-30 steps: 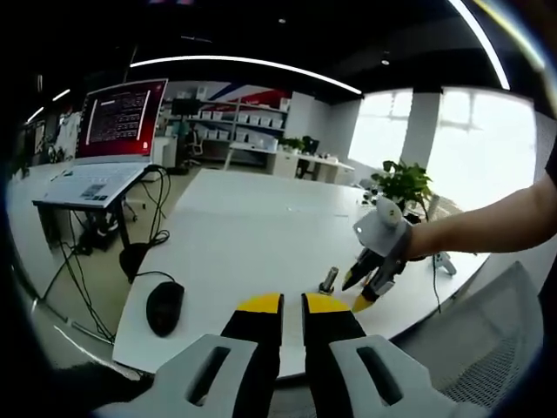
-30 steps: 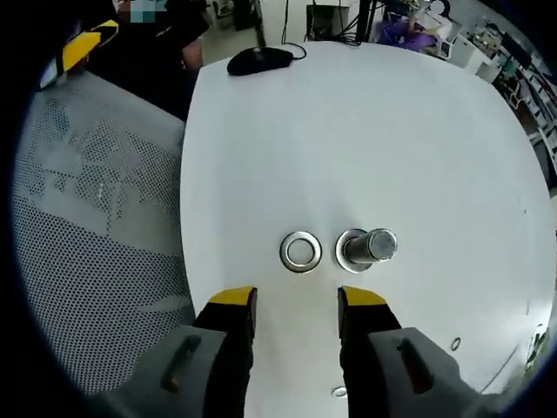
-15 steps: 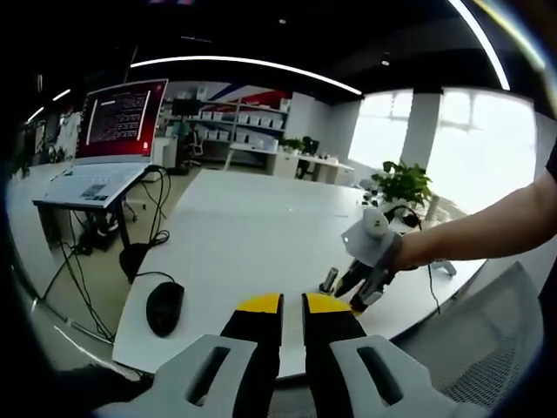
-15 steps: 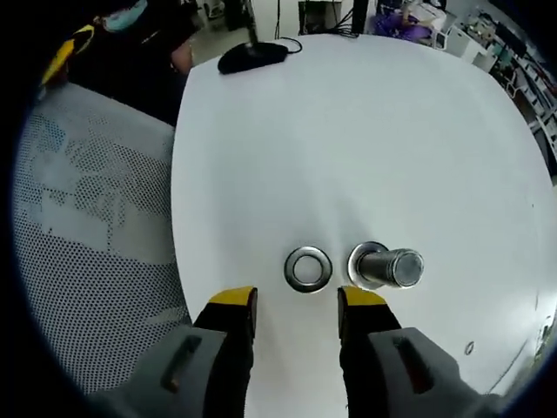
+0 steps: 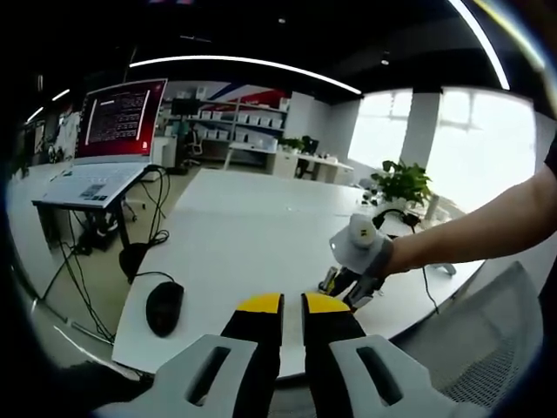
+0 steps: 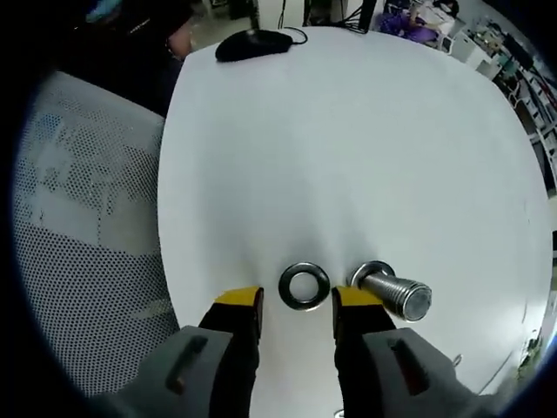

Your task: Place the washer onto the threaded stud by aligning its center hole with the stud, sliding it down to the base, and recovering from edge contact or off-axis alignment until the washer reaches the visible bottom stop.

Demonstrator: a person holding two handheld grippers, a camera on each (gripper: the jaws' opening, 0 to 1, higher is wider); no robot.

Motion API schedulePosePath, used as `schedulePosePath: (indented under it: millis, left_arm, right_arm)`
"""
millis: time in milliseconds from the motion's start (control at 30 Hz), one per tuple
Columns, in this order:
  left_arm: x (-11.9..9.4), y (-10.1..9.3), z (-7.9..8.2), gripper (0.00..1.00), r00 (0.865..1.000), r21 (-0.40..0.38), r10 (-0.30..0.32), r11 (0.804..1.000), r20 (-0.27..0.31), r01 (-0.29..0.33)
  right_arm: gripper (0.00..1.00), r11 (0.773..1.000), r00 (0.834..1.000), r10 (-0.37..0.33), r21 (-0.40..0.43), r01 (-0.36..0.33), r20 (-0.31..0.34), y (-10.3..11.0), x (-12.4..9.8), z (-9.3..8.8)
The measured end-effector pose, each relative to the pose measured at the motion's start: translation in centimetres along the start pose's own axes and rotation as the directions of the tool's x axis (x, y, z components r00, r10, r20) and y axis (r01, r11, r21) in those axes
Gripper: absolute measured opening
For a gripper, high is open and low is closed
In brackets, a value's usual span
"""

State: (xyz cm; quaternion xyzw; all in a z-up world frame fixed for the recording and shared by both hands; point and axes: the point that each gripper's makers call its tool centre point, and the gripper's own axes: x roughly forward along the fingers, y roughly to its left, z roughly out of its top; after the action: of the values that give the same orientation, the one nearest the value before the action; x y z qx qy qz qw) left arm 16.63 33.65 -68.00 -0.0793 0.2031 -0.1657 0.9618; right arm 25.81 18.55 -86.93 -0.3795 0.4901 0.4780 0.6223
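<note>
A steel washer (image 6: pixel 304 286) lies flat on the white table (image 6: pixel 348 139), just left of the threaded stud (image 6: pixel 396 293), which stands on its round base flange. My right gripper (image 6: pixel 297 301) is open, and its yellow-tipped fingers (image 6: pixel 239 300) reach either side of the washer's near edge without closing on it. In the left gripper view the right gripper (image 5: pixel 345 292) hangs over the table's near edge and partly hides the stud (image 5: pixel 328 279). My left gripper (image 5: pixel 292 304) is held back from the table, shut, with nothing between its fingers.
A black mouse (image 5: pixel 164 306) with its cable lies at the table's left corner, also the mouse (image 6: pixel 252 43) far off in the right gripper view. A mesh chair (image 6: pixel 78 235) stands along the table edge. A laptop (image 5: pixel 113 139) on a stand and a potted plant (image 5: pixel 402 183) sit beyond.
My right gripper has come down and forward over the table, so the washer now lies between its fingertips. The left gripper has stayed put.
</note>
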Motion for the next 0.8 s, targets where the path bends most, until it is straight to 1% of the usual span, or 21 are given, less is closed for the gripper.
schedulePosePath:
  millis: [133, 267, 400, 467, 667, 800]
  left_arm:
    - [0.0, 0.0, -0.1, 0.05, 1.000, 0.002, -0.001, 1.000, -0.003, 0.001]
    - [0.0, 0.0, -0.1, 0.05, 1.000, 0.002, 0.000, 1.000, -0.002, 0.000]
    - [0.0, 0.0, 0.0, 0.05, 1.000, 0.001, 0.000, 1.000, -0.001, 0.000]
    - [0.0, 0.0, -0.1, 0.05, 1.000, 0.002, -0.001, 1.000, -0.003, 0.001]
    - [0.0, 0.0, 0.0, 0.05, 1.000, 0.000, 0.001, 1.000, -0.001, -0.001]
    - [0.0, 0.0, 0.0, 0.05, 1.000, 0.000, 0.001, 1.000, 0.000, -0.001]
  right_arm:
    - [0.34, 1.000, 1.000, 0.002, -0.011, -0.002, -0.016, -0.2, 0.2, 0.0]
    - [0.32, 0.999, 0.999, 0.006, -0.047, -0.007, -0.034, 0.5, 0.0, 0.1]
    - [0.29, 0.998, 0.999, 0.007, -0.063, -0.010, -0.052, 0.8, -0.2, 0.2]
    - [0.26, 0.998, 0.999, 0.006, -0.061, -0.009, -0.048, 0.6, 0.0, 0.3]
    - [0.25, 0.998, 0.999, 0.003, -0.059, -0.006, -0.045, -0.1, 0.4, 0.3]
    - [0.24, 0.998, 0.999, 0.005, -0.066, -0.007, -0.035, 0.1, 0.3, 0.3]
